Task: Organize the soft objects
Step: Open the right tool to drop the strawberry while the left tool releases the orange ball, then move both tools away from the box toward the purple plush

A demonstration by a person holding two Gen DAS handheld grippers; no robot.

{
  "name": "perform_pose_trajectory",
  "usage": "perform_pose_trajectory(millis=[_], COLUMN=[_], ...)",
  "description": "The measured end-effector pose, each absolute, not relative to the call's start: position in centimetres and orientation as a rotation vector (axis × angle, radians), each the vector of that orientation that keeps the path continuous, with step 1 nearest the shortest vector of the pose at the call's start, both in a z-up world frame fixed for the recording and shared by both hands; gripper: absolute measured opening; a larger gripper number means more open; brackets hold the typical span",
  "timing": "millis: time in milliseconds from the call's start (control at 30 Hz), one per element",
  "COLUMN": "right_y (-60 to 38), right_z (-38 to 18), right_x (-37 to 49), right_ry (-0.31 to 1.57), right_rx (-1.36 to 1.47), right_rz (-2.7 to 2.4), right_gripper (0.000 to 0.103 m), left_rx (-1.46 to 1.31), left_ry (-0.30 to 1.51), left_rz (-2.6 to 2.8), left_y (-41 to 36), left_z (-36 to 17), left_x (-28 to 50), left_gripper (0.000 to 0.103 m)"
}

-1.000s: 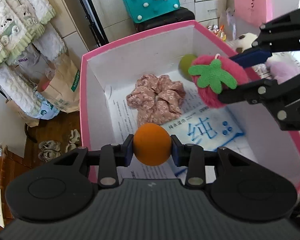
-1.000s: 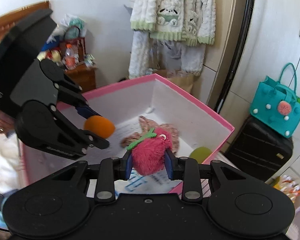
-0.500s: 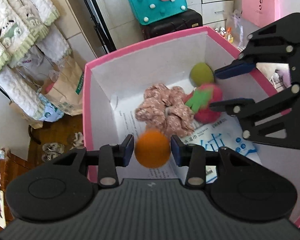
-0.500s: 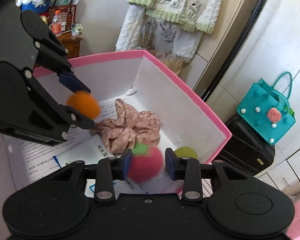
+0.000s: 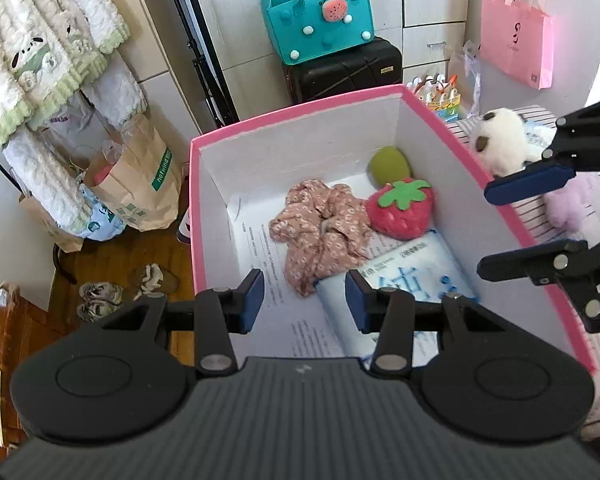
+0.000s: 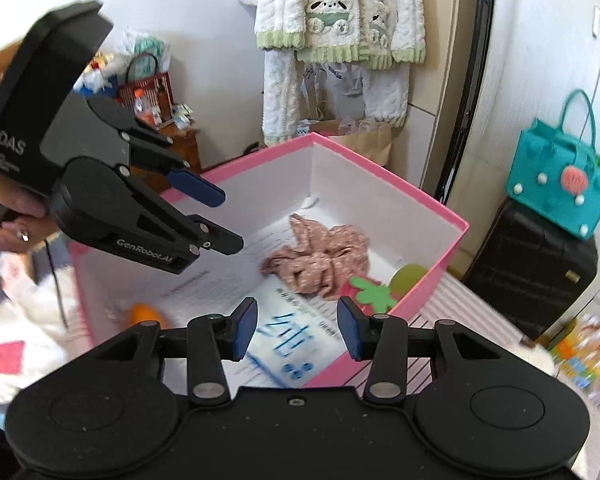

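Pink box [image 5: 500, 208] holds strawberry plush [image 5: 400, 210] and scrunchie [image 5: 320, 232], frame centre. Left gripper [image 5: 305, 300] and right gripper [image 6: 297, 328]: both parted, empty.

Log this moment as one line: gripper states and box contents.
left gripper: open, empty | right gripper: open, empty | pink box: strawberry plush, orange ball, green ball, floral scrunchie

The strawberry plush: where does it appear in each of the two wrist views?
Left wrist view: strawberry plush lies whole inside the pink box, right of centre.
Right wrist view: strawberry plush is partly hidden behind the box's near wall, lower right of centre.
Shared landmark: the floral scrunchie beside it.
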State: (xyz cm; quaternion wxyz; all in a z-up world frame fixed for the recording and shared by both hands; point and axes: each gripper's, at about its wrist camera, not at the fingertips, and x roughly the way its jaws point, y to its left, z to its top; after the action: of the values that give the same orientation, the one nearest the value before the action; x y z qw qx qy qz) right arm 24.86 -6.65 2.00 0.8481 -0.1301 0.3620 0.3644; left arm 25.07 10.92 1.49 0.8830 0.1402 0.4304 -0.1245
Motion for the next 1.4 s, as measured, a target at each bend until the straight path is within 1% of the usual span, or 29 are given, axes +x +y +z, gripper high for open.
perform_pose_trajectory(millis=[167,400,600,800,1000,1067,1133,1233,1333,1400], right_y=[-7.5,-8.9,-10.0,-11.2,-12.3,-12.7,-13.4,-14.7,-16.1,-17.0], right_z=[3.4,5.5,7.6,9.1,9.4,9.3,9.1,8.7,8.2,7.8], right_x=[22.9,19.8,17.1,13.9,11.1,10.2,9.2,7.9,6.7,6.0], right_ry=[0.759,0.729,0.676,0.612,0.592,0.591,0.590,0.595,0.598,0.597], right_rx=[-0.239,-0.234,-0.247,-0.276,-0.299,-0.296,-0.291,-0.269,-0.246,-0.243], right_rz=[0.770,0.761,0.749,0.727,0.721,0.718,0.717,0.708,0.694,0.682], right_gripper=[0.053,0.055,0.062,0.062,0.068,0.069,0.070,0.073,0.075,0.076], left_rx=[0.282,0.309,0.317,0.332,0.331,0.333,0.336,0.339,0.347,0.360], left_ry=[0.904,0.881,0.860,0.849,0.868,0.868,0.863,0.861,0.851,0.837], left_rz=[-0.297,-0.317,-0.323,-0.306,-0.330,-0.343,-0.361,-0.385,-0.414,-0.436], left_y=[10.3,9.3,8.9,8.4,7.7,7.5,7.2,6.8,6.1,5.4], left_z=[3.1,5.5,7.5,8.5,8.6,8.5,8.3,8.2,8.1,8.1], left_x=[22.2,17.8,15.0,12.6,10.6,9.8,8.8,7.4,6.0,5.1], left_gripper=[0.051,0.055,0.059,0.065,0.068,0.073,0.076,0.076,0.079,0.084])
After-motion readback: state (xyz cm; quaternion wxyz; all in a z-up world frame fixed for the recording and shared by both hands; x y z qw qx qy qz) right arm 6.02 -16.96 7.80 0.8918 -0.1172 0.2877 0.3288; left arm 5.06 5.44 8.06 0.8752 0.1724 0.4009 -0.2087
